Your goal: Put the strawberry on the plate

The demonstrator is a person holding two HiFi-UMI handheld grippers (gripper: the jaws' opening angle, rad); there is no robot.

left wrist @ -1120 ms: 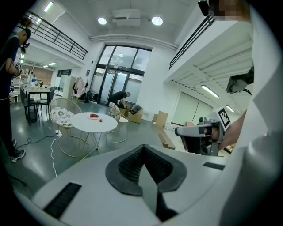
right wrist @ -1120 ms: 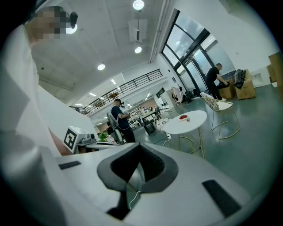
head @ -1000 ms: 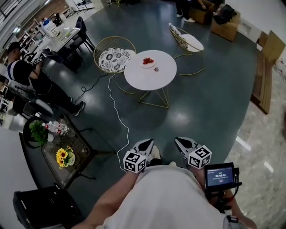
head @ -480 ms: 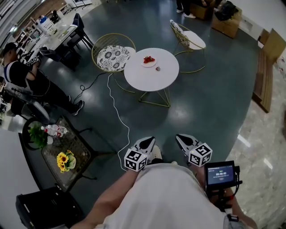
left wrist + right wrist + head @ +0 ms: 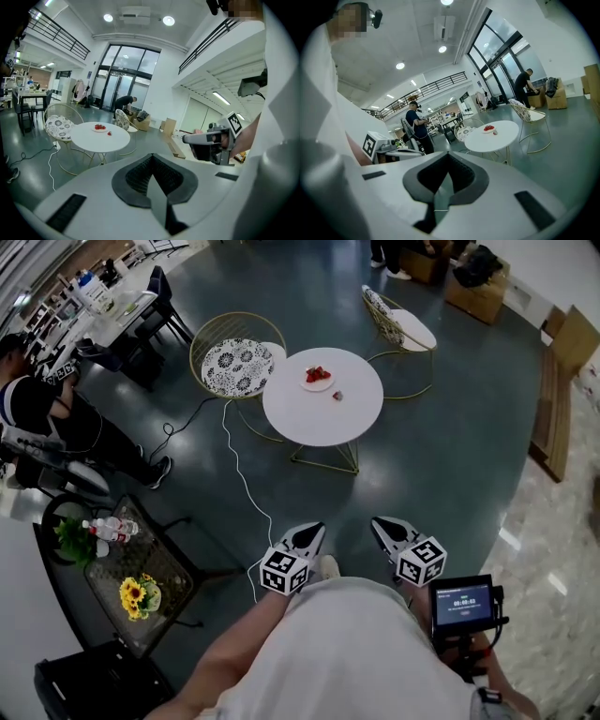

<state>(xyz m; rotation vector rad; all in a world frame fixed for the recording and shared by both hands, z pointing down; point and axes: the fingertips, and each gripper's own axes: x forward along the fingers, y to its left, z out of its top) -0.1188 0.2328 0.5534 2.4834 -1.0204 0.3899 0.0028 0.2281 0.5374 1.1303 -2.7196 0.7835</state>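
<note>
**Q:** Where is the strawberry?

**A:** One loose strawberry [image 5: 337, 396] lies on a round white bench [image 5: 323, 423], just beside a small plate [image 5: 317, 386] but not on it. The plate already carries a little heap of red fruit [image 5: 317, 375]. The bench stands on a dark floor, well apart from the person holding the tools. A wire chair with a patterned cushion [image 5: 239, 363] is drawn up at its left.

**Q:** And the tools?

**A:** The left tool [image 5: 310, 532] and right tool [image 5: 382, 524] are held side by side close to the person's body, both pointing toward the bench. In each tool's own view the two jaws are pressed together with nothing between them. Far beyond the tips, both of those views show the bench, plate and strawberry.

**Q:** Anyone else there?

**A:** A seated person [image 5: 37, 413] is at the far left.
</note>
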